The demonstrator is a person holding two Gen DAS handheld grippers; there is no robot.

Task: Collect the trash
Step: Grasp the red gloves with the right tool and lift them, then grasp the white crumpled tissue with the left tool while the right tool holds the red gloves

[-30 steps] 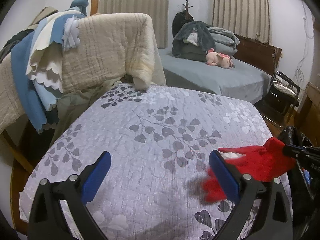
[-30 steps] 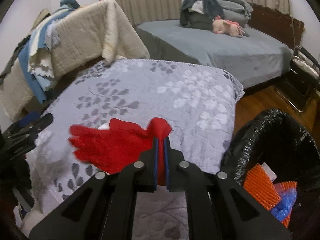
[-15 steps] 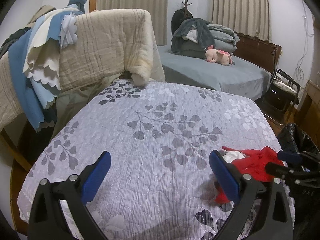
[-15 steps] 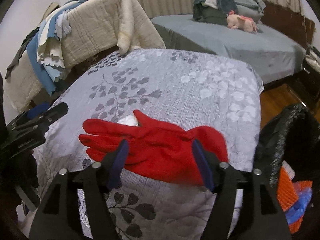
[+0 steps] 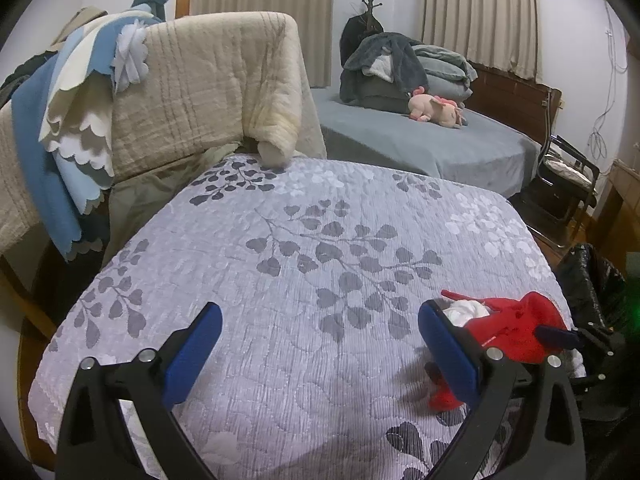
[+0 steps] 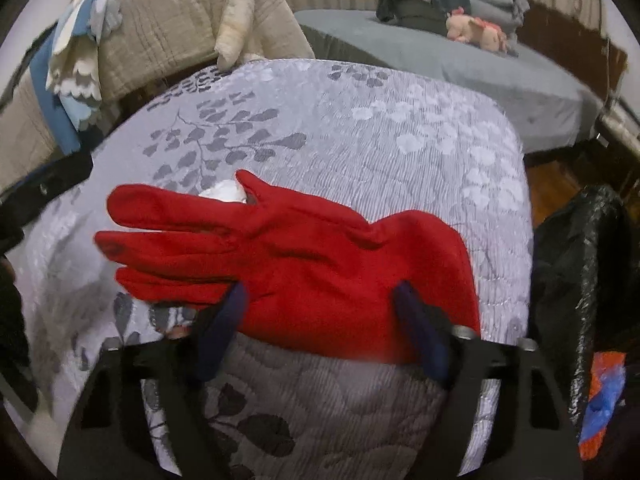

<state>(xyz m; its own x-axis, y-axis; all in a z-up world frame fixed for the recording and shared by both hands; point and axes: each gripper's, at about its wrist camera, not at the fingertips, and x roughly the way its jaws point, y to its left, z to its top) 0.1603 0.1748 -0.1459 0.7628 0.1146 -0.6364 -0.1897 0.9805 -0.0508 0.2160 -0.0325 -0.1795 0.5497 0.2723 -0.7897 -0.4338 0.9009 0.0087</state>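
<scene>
A red glove (image 6: 304,256) lies flat on the grey leaf-patterned quilt (image 6: 360,128), fingers pointing left. A white crumpled wad (image 6: 224,191) peeks from under its far edge. My right gripper (image 6: 320,320) is open, its blue fingers straddling the glove's cuff end. In the left wrist view the glove (image 5: 516,328) and the white wad (image 5: 466,312) lie at the quilt's right edge, just behind my right finger. My left gripper (image 5: 320,344) is open and empty above the quilt (image 5: 320,248).
A black trash bag (image 6: 580,264) stands to the right of the quilt, with orange and blue items (image 6: 604,392) inside. It also shows in the left wrist view (image 5: 588,280). Blankets (image 5: 180,92) hang at the back left. A grey bed (image 5: 420,140) lies behind.
My right gripper let go of the glove and opened. The glove dropped flat onto the quilt, and the gripper now straddles its cuff. My left gripper stayed open and barely moved.
</scene>
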